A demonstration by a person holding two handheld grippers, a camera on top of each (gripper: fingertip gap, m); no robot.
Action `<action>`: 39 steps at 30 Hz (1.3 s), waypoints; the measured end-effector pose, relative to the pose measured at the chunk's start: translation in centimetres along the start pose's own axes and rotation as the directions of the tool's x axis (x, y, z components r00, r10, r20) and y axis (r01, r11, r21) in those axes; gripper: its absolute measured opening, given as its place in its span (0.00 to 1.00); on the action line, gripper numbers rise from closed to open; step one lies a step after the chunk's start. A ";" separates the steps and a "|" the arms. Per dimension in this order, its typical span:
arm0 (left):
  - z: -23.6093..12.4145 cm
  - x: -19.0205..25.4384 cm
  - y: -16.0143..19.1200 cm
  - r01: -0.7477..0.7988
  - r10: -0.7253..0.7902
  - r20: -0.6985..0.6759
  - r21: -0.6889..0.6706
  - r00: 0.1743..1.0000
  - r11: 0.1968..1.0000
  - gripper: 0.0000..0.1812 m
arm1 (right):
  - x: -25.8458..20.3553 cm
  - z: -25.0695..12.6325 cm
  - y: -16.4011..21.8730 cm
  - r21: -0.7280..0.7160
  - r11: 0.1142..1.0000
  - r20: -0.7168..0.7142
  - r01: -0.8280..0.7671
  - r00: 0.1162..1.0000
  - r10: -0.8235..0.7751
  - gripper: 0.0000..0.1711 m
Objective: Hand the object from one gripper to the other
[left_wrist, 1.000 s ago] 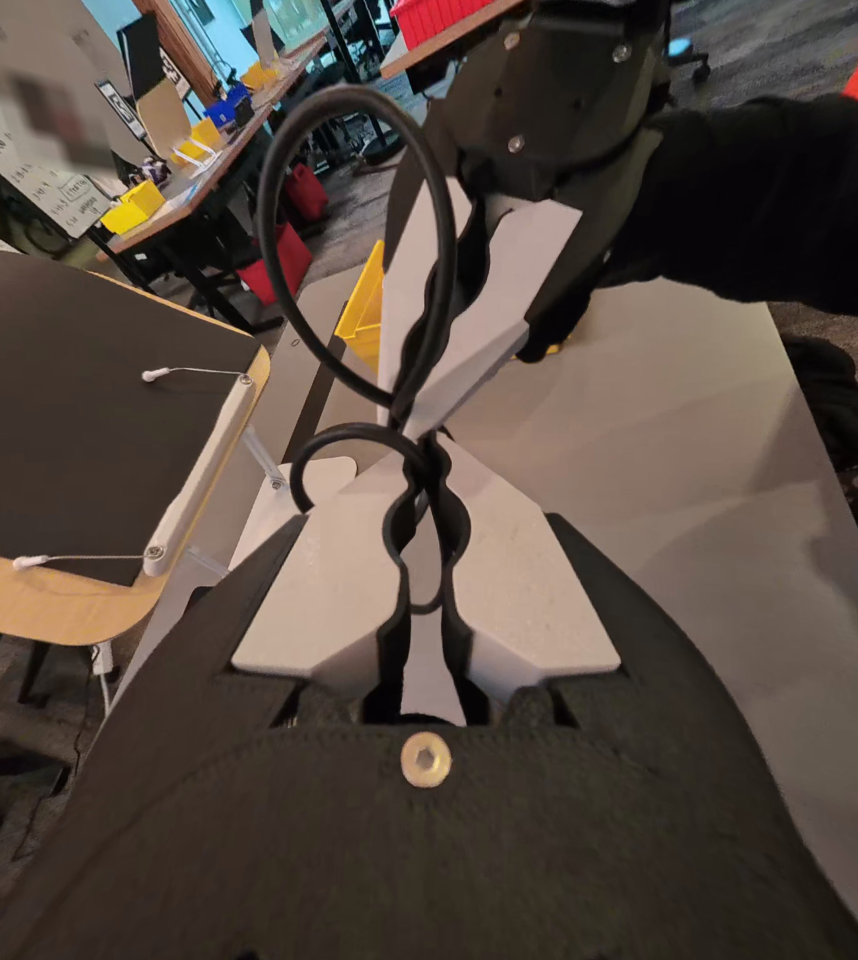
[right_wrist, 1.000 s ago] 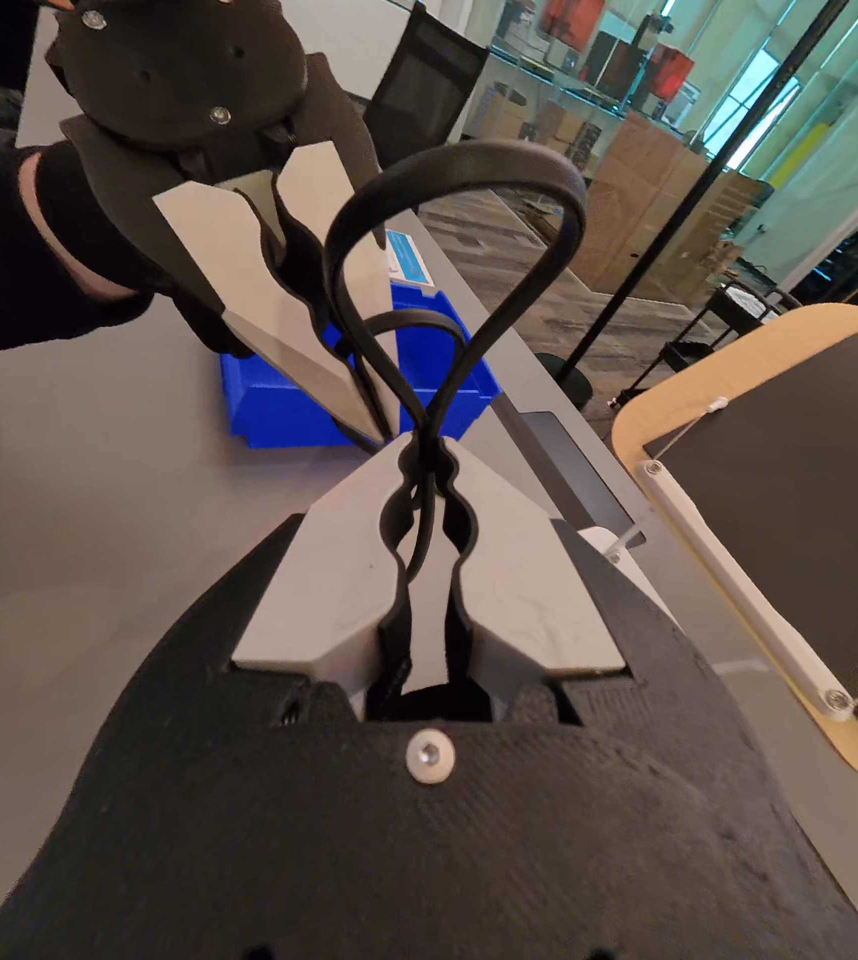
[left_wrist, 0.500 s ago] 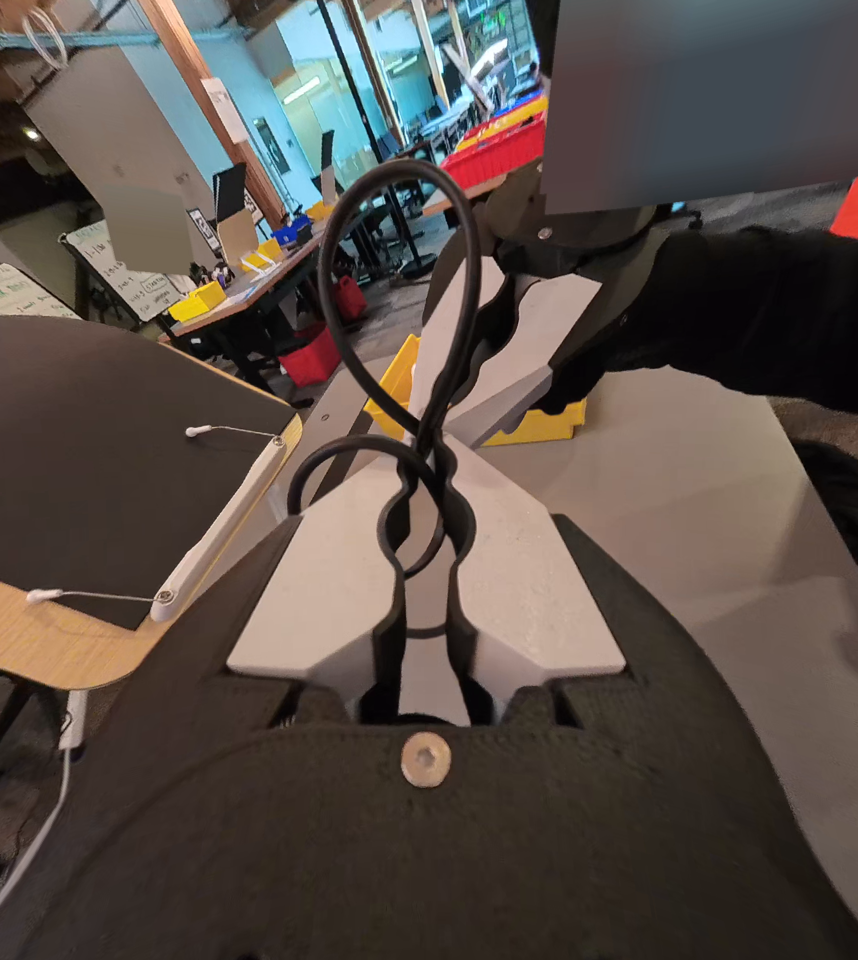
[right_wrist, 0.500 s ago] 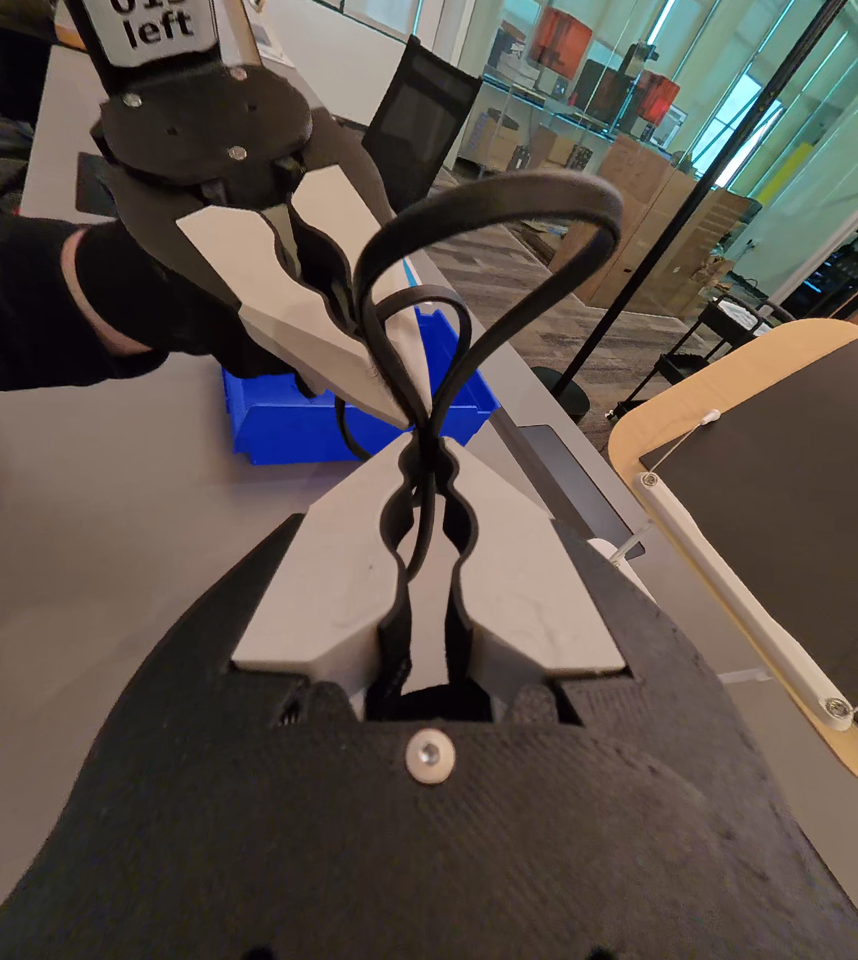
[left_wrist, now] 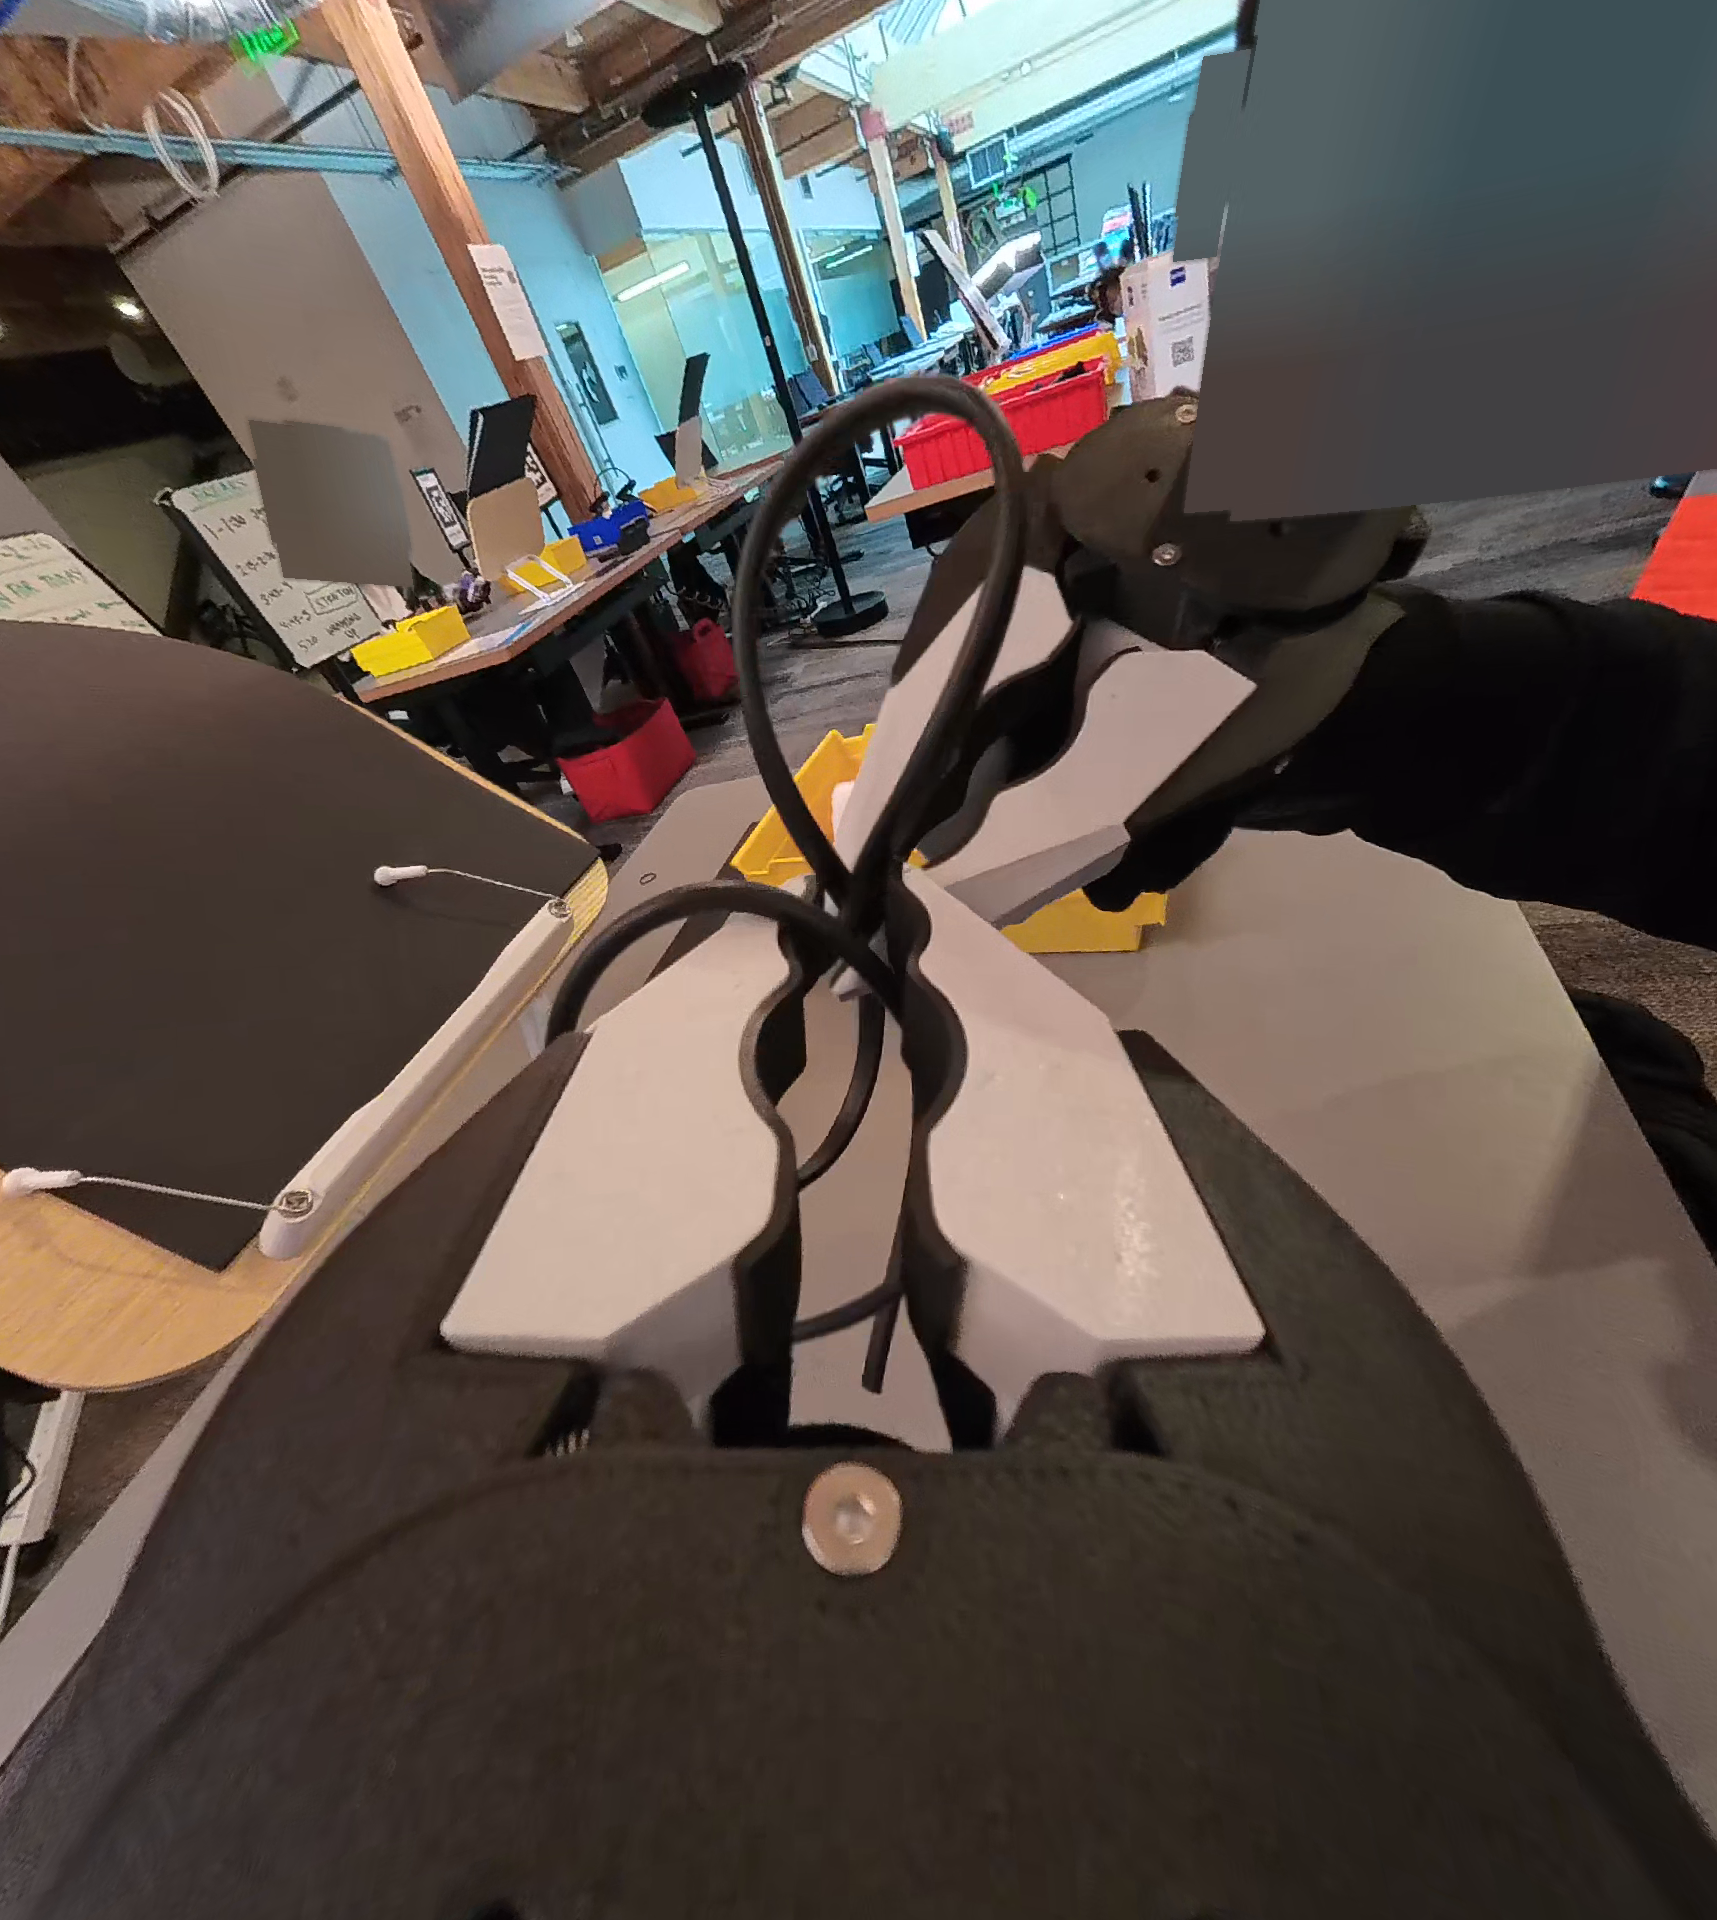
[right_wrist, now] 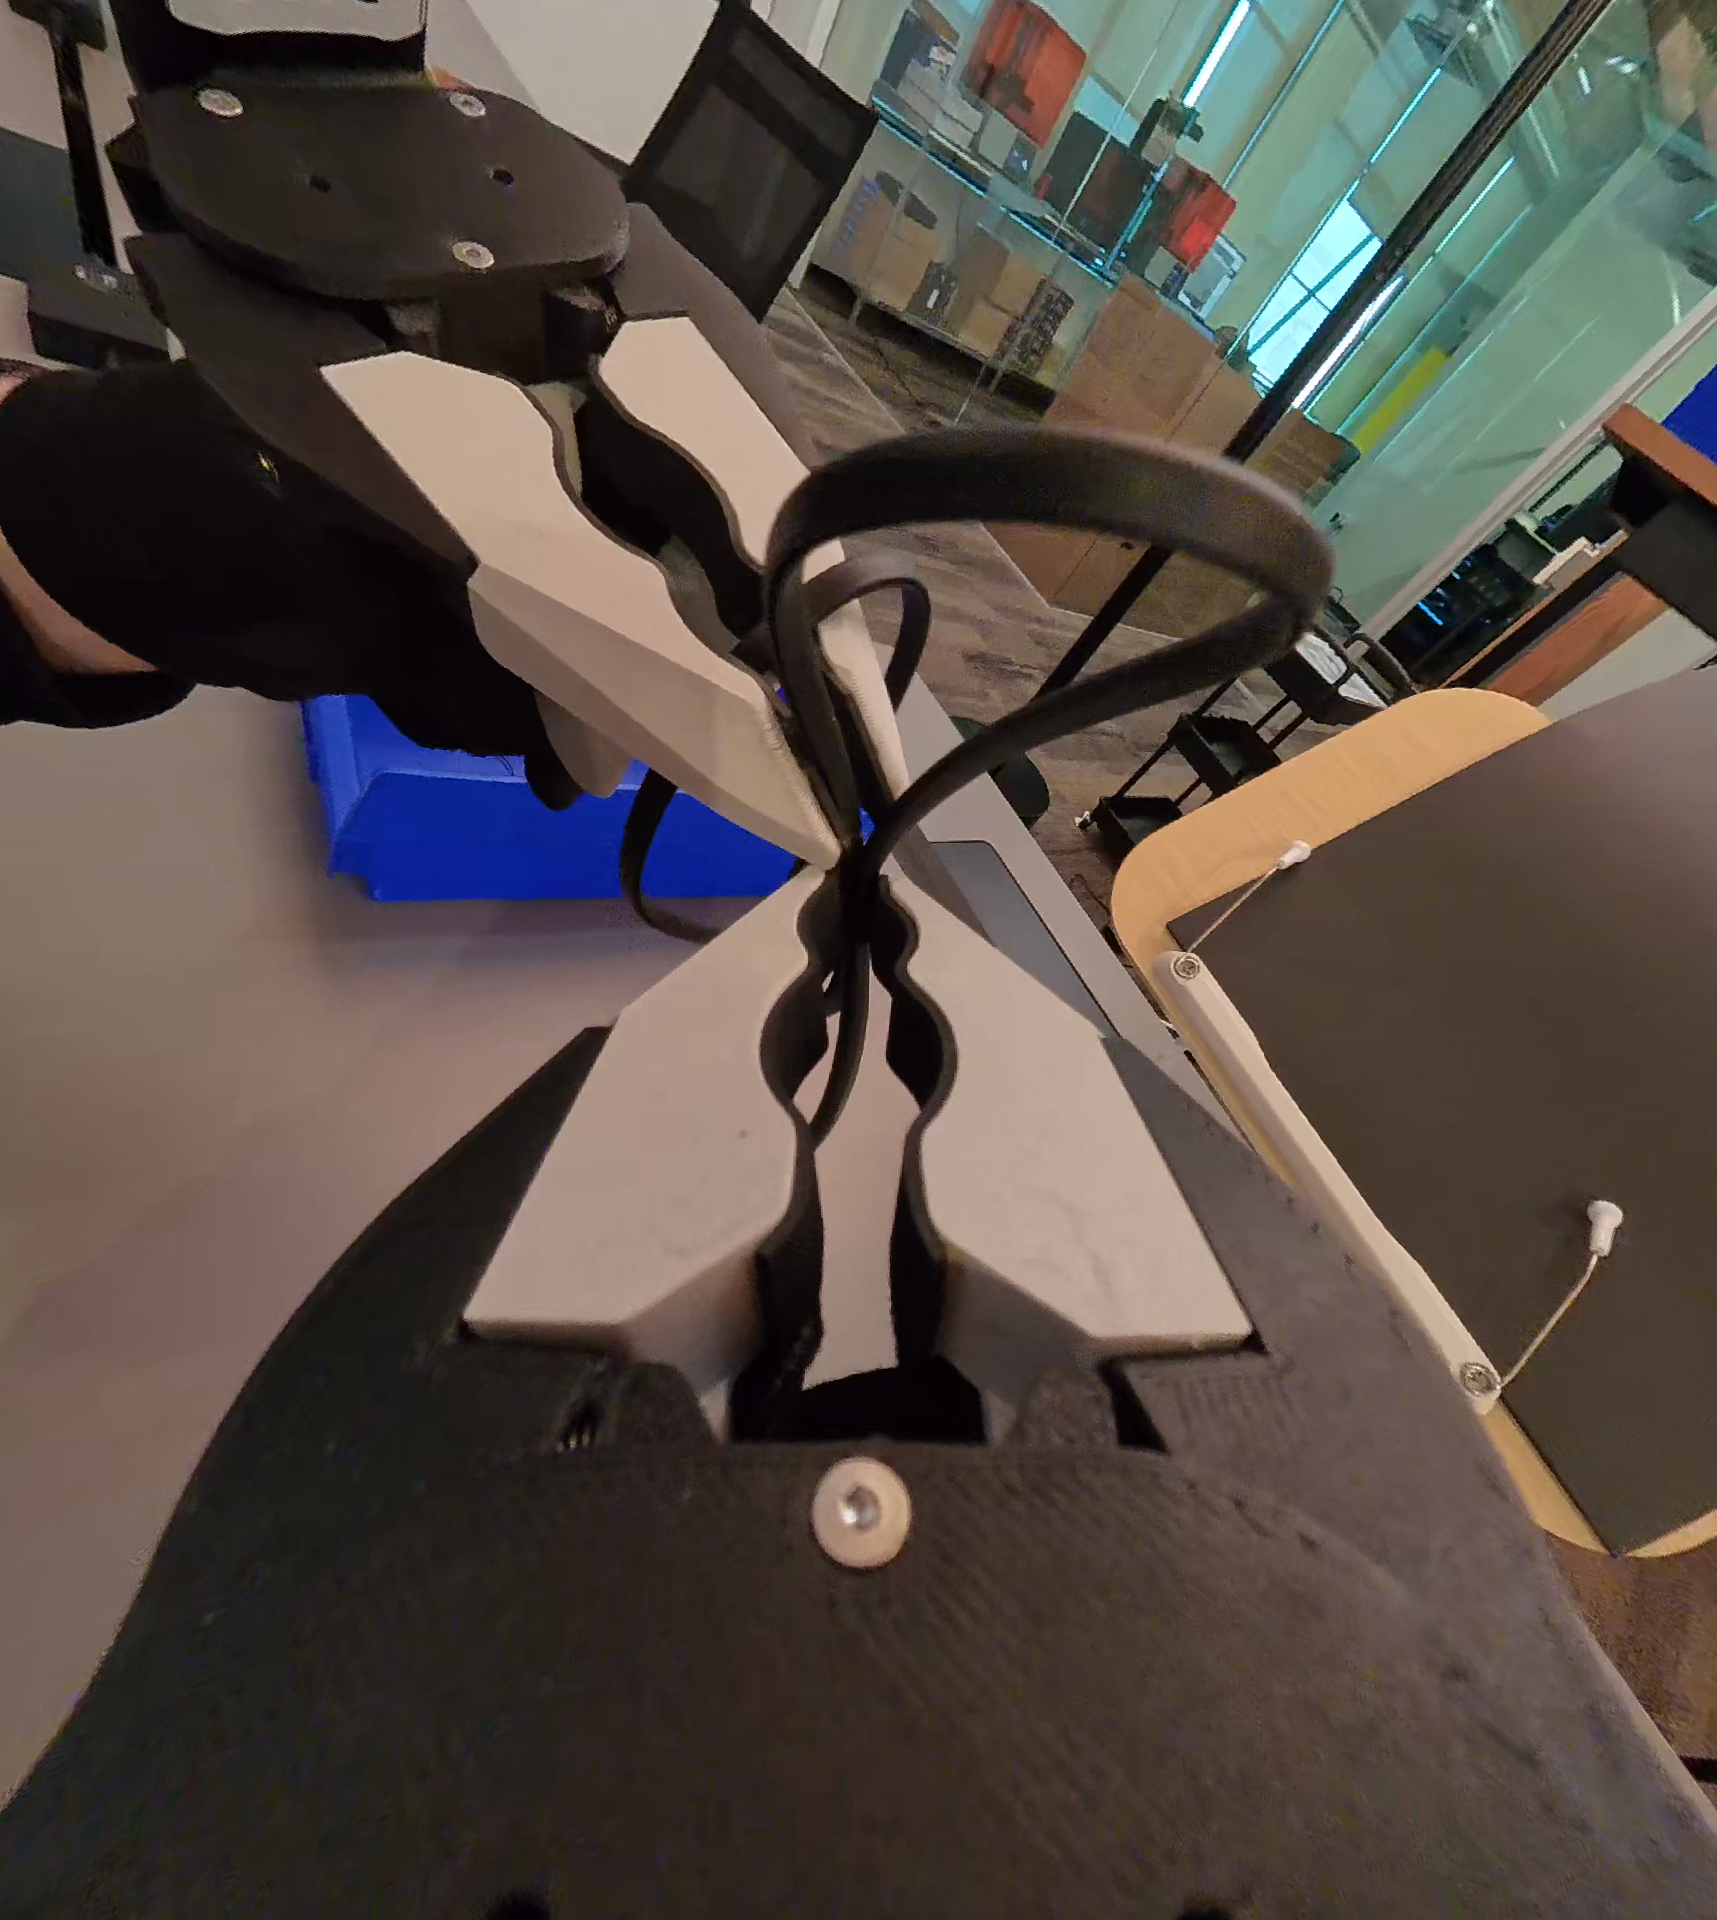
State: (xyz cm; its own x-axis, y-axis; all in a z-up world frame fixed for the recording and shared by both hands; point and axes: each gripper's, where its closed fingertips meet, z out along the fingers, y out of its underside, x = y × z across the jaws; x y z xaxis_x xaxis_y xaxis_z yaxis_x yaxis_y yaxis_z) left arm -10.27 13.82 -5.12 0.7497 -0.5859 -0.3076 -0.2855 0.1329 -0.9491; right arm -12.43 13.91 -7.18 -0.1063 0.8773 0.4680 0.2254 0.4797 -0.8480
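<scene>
Both grippers pinch the black cord in mid-air above the counter. The left gripper and right gripper have their fingers pressed onto it, tip to tip. The handover looks half done: one gripper must yet release.
</scene>
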 end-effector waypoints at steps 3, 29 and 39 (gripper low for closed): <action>0.0 -0.1 -0.1 0.057 -0.057 -0.027 0.021 0.998 0.998 0.11 | -0.4 0.0 -0.1 0.019 1.000 0.015 0.024 1.000 -0.025 0.00; 0.5 -2.0 2.3 -0.238 0.307 0.215 -0.294 0.927 0.926 0.01 | 0.8 -0.2 -2.7 0.179 0.913 0.110 -0.366 0.930 0.351 0.46; 0.7 -1.1 2.7 -0.342 0.418 0.158 -0.362 0.894 0.867 0.01 | -0.9 0.6 -3.1 0.190 0.869 0.230 -0.456 0.881 0.412 0.19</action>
State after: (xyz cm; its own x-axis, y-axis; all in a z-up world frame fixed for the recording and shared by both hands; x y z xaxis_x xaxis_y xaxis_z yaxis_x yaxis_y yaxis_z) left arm -11.42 15.40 -7.42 0.6456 -0.3419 -0.6829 -0.7199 0.0258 -0.6936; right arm -13.61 11.63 -5.17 -0.2238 0.9746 0.0056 0.0603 0.0196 -0.9980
